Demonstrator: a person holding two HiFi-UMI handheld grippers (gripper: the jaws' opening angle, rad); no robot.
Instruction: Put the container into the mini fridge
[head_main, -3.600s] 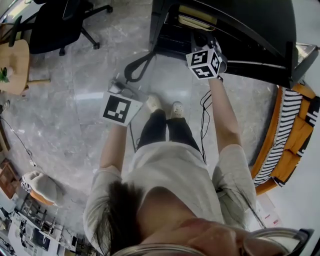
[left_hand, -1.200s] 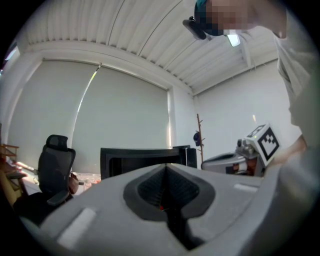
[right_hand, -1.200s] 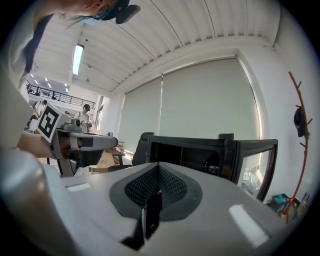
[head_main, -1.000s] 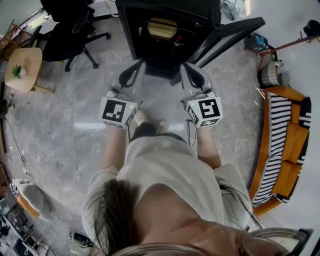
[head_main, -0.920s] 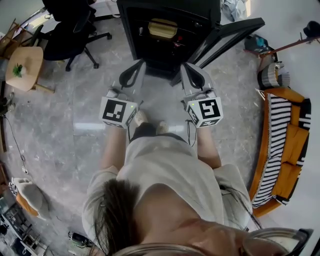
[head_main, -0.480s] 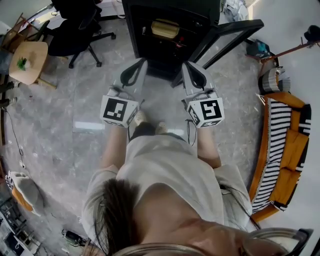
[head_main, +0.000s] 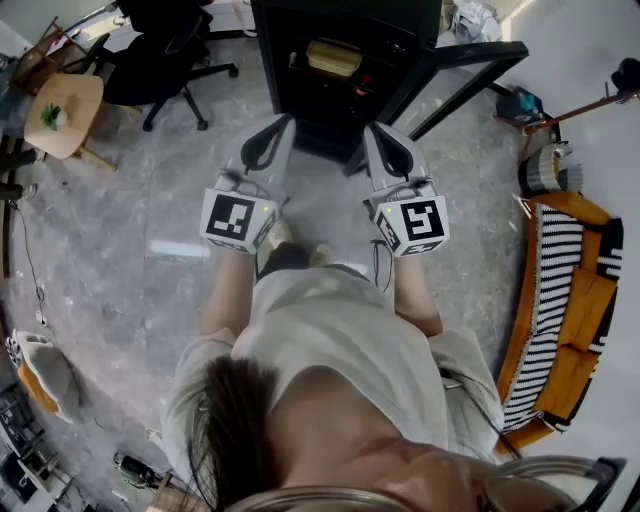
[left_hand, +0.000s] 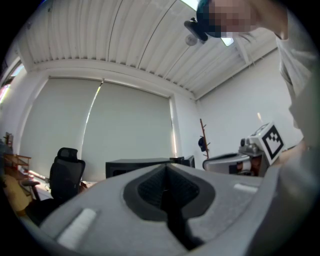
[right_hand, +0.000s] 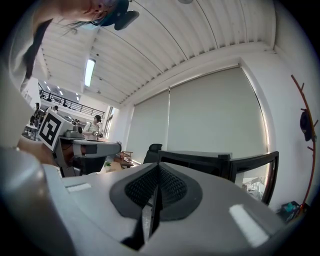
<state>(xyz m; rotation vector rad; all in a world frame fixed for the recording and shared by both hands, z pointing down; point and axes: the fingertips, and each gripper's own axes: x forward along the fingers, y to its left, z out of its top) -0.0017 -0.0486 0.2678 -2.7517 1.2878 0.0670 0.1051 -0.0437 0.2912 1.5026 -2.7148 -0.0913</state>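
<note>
Left gripper (head_main: 275, 135) and right gripper (head_main: 378, 140) hang at 12 o'clock, each with its jaws pressed together on nothing. Farther out, the container (head_main: 335, 57) sits inside the mini fridge (head_main: 400, 25). Placing looks done; the next move likely calls for swinging the open door (head_main: 465, 75), at 1 o'clock, closed.

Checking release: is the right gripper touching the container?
Apart. Head view: container sits inside the mini fridge; right gripper is outside, dark interior between them.

From the head, the floor (head_main: 150, 200) is viewed steeply downward. Both gripper views are pitched upward from low down, toward the ceiling (left_hand: 125, 40). The open mini fridge (head_main: 300, 100) is shared by all three.
</note>
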